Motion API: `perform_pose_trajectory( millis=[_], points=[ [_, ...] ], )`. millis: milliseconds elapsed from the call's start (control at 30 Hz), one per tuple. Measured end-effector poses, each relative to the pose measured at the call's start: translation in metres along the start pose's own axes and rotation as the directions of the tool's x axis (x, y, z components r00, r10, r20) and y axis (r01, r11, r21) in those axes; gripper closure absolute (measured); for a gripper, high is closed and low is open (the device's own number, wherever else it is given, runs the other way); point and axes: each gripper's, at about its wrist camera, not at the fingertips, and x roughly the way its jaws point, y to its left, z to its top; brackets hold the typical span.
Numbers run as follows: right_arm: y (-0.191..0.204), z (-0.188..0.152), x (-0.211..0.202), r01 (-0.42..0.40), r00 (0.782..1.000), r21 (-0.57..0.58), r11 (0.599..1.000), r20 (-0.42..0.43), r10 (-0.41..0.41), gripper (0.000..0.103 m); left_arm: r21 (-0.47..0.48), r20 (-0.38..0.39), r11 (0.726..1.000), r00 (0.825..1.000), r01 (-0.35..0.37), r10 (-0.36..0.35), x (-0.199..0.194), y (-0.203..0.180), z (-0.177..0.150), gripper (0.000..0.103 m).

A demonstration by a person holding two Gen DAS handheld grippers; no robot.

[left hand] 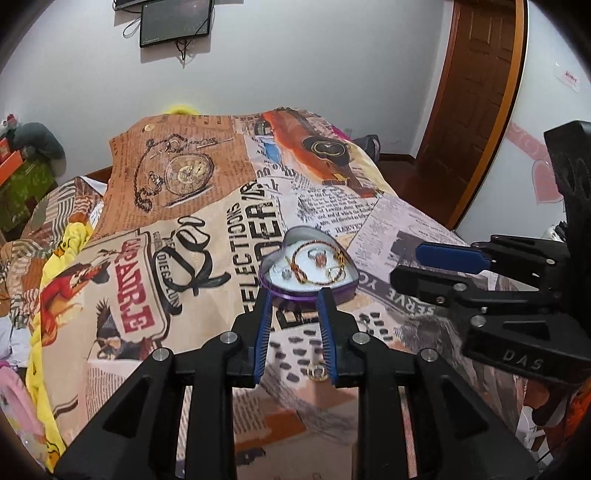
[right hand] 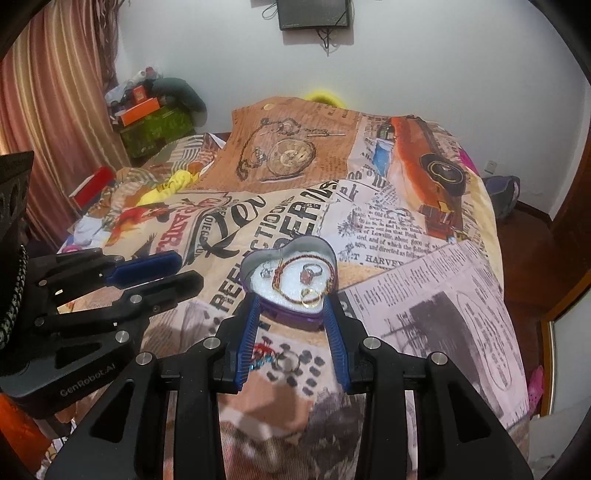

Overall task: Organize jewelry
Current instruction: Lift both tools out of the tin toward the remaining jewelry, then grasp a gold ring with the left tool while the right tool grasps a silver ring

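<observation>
A purple heart-shaped tin [left hand: 341, 291] [right hand: 291, 314] with white padding lies on the printed bedspread. It holds a braided bracelet [right hand: 286, 290], a stone ring [right hand: 312, 272], a gold ring [right hand: 310, 297] and a small silver piece [right hand: 266, 272]. My left gripper [left hand: 295, 295] is open, its tips at the tin's near edge. A gold ring [left hand: 317, 371] lies on the cloth between its fingers. My right gripper [right hand: 290, 301] is open, tips either side of the tin's near point. A silver ring [right hand: 287, 362] and a red-and-teal beaded piece [right hand: 261, 354] lie on the cloth between its fingers.
The bed is covered by a newspaper-print bedspread [left hand: 192, 229]. A yellow cloth [left hand: 48, 280] lies along its left side. A wooden door [left hand: 476, 92] stands at the right. Boxes and clutter [right hand: 155, 122] sit by the curtain [right hand: 55, 110]. A dark screen [left hand: 175, 22] hangs on the wall.
</observation>
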Motion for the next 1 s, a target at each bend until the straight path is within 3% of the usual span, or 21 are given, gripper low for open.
perform_pose_trajectory(
  millis=[300,667,1000],
  points=[
    [-0.003,-0.027,-0.004,0.003,0.999,0.042,0.999,-0.041,-0.001,0.071,-0.014,-0.080,1.000,0.997,0.004,-0.005,0.010,-0.001,-0.025,0.078],
    [-0.015,-0.053,0.012,0.000,0.992,0.081,0.997,-0.124,0.010,0.070,0.000,-0.198,0.999,0.979,0.055,-0.053,0.044,-0.008,-0.052,0.078],
    [-0.020,-0.060,0.030,-0.012,0.985,0.081,0.997,-0.169,0.025,0.071,-0.018,-0.188,0.995,0.977,0.102,-0.104,0.058,-0.007,-0.052,0.072]
  ],
)
